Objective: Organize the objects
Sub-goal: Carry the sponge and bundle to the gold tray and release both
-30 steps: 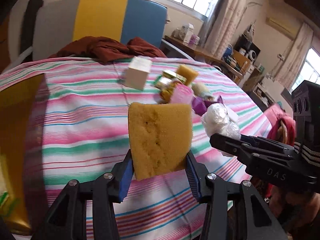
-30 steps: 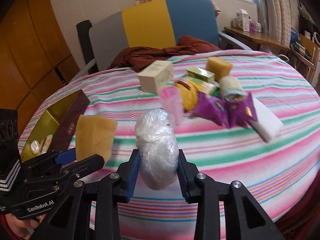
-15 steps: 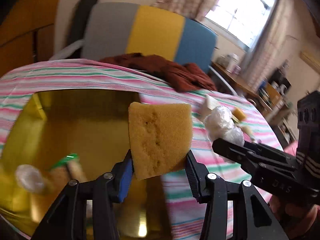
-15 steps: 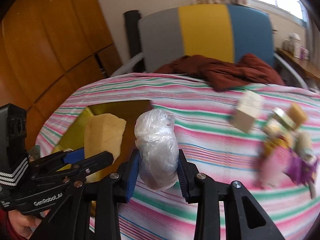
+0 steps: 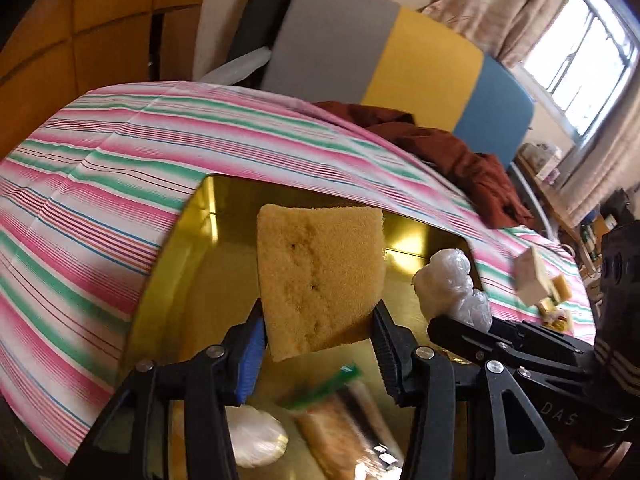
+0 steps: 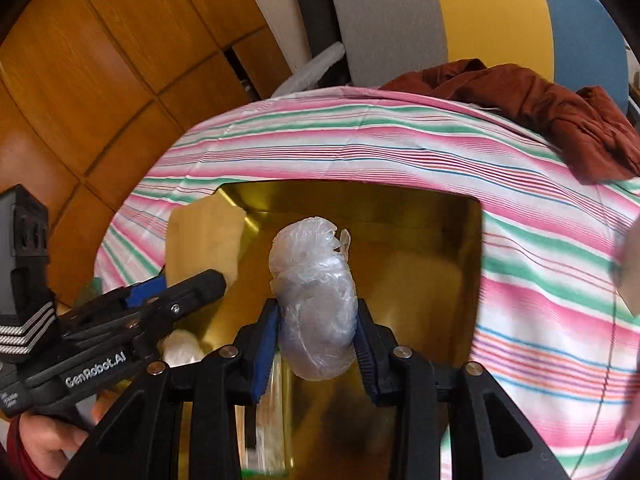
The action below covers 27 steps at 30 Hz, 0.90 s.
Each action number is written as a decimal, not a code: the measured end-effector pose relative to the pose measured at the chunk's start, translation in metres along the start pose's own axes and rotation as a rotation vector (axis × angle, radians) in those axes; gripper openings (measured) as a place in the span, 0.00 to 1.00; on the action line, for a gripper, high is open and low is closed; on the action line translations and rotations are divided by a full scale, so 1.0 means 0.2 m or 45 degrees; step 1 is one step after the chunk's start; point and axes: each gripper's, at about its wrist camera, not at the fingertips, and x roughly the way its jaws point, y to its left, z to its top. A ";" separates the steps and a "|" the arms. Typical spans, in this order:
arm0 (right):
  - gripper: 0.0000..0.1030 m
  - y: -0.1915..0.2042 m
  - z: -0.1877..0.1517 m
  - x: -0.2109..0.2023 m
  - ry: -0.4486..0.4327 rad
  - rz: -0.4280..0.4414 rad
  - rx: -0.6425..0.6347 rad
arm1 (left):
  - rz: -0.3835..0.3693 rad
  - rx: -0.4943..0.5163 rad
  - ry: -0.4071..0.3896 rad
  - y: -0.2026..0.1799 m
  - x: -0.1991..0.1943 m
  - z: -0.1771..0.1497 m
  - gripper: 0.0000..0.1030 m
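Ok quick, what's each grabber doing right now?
Left gripper: closed on the yellow sponge.
Right gripper: closed on the crumpled plastic bag.

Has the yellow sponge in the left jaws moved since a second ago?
Yes. The yellow sponge, gripped in the left gripper, has travelled from above the striped tablecloth to above the gold box, away from the item pile.

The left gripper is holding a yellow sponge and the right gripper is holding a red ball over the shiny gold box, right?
Almost. The right gripper holds a crumpled clear plastic bundle, not a red ball, as the right wrist view shows. The left gripper does hold the yellow sponge over the shiny gold box.
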 end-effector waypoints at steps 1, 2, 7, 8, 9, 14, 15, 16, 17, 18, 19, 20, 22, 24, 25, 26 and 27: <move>0.36 0.01 0.02 0.03 0.004 0.002 0.006 | 0.021 0.003 0.012 0.02 0.02 0.01 0.48; 0.36 0.01 0.04 0.06 0.007 0.012 0.022 | 0.040 0.002 0.025 0.04 0.04 0.03 0.49; 0.47 0.01 0.12 0.19 0.001 0.030 0.127 | 0.109 -0.020 0.088 0.11 0.16 0.09 0.50; 0.47 0.00 0.12 0.19 0.007 0.043 0.145 | 0.118 -0.038 0.094 0.12 0.17 0.10 0.52; 0.47 -0.02 0.11 0.20 0.016 0.073 0.175 | 0.131 -0.056 0.100 0.14 0.18 0.11 0.57; 0.47 -0.03 0.07 0.11 -0.027 0.056 0.142 | 0.162 -0.125 0.036 0.17 0.14 0.11 0.87; 0.47 -0.02 0.06 0.07 -0.047 0.045 0.124 | 0.153 -0.142 0.011 0.18 0.12 0.11 0.89; 0.47 -0.02 0.05 0.04 -0.066 0.038 0.108 | 0.169 -0.168 -0.017 0.17 0.09 0.11 0.90; 0.47 -0.03 0.05 0.01 -0.088 0.037 0.090 | 0.182 -0.178 -0.034 0.17 0.08 0.11 0.95; 0.47 -0.03 0.03 -0.04 -0.116 0.031 0.071 | 0.196 -0.187 -0.060 0.16 0.05 0.10 1.00; 0.47 -0.03 0.03 -0.06 -0.131 0.027 0.065 | 0.218 -0.198 -0.092 0.16 0.03 0.09 1.00; 0.47 -0.03 0.02 -0.10 -0.153 0.026 0.056 | 0.234 -0.205 -0.114 0.15 0.01 0.08 1.00; 0.47 -0.03 0.00 -0.17 -0.189 0.022 0.034 | 0.223 -0.208 -0.143 0.13 -0.03 0.07 1.00; 0.47 -0.04 -0.02 -0.24 -0.228 -0.001 0.022 | 0.233 -0.215 -0.172 0.11 -0.07 0.05 1.00; 0.47 -0.05 -0.03 -0.27 -0.237 -0.006 0.022 | 0.228 -0.222 -0.186 0.10 -0.09 0.04 1.00; 0.47 -0.06 -0.04 -0.29 -0.247 -0.008 0.026 | 0.216 -0.227 -0.190 0.08 -0.10 0.03 1.00; 0.47 -0.08 -0.06 -0.32 -0.256 -0.012 0.030 | 0.202 -0.236 -0.195 0.07 -0.12 0.01 1.00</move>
